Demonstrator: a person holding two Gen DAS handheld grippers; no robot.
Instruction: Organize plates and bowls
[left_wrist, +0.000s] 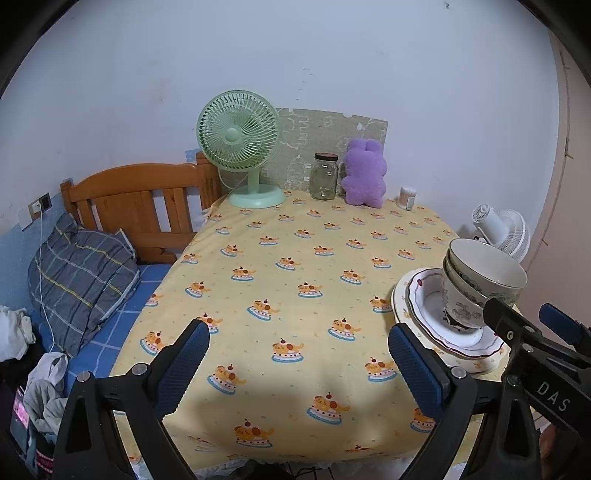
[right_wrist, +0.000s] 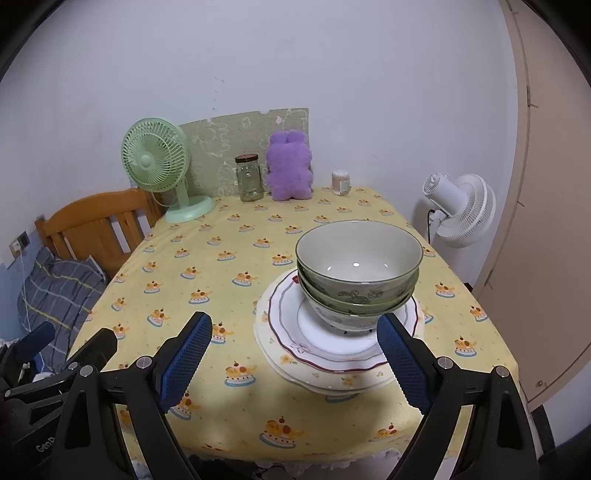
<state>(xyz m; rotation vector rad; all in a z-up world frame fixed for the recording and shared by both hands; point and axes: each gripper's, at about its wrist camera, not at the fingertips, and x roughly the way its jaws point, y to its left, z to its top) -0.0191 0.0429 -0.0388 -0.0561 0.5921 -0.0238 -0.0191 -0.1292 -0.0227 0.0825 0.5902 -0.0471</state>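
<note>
Presently, left wrist view: the left gripper (left_wrist: 299, 354) hangs over the bare yellow tablecloth (left_wrist: 295, 258) at the near edge, jaws spread wide, nothing between them.
Stack, left wrist view: the bowls (left_wrist: 480, 277) sit nested in the plates (left_wrist: 436, 328) at the near right of the table; the right gripper (left_wrist: 532, 325) shows beside them, apart from the rims.
Background, left wrist view: green fan (left_wrist: 240, 144), glass jar (left_wrist: 324, 177) and purple plush toy (left_wrist: 364, 173) line the far edge.
Right wrist view: the right gripper (right_wrist: 295, 358) faces the stack from the near side, jaws spread, empty, the near rim of the plates (right_wrist: 332, 354) just ahead of it.
Bowls, right wrist view: the bowls (right_wrist: 358, 273) look like three nested upright, sitting centred on two stacked plates.
Handling: glazed ceramic, judged stiff, heavy for its size, slippery and breakable (chips at rims).
Grip point: pinch a bowl wall at the rim, one pad inside, one outside; take a plate by its near rim.
Caution: lifting the top bowl may drag the one beneath; the task looks largely done.
</note>
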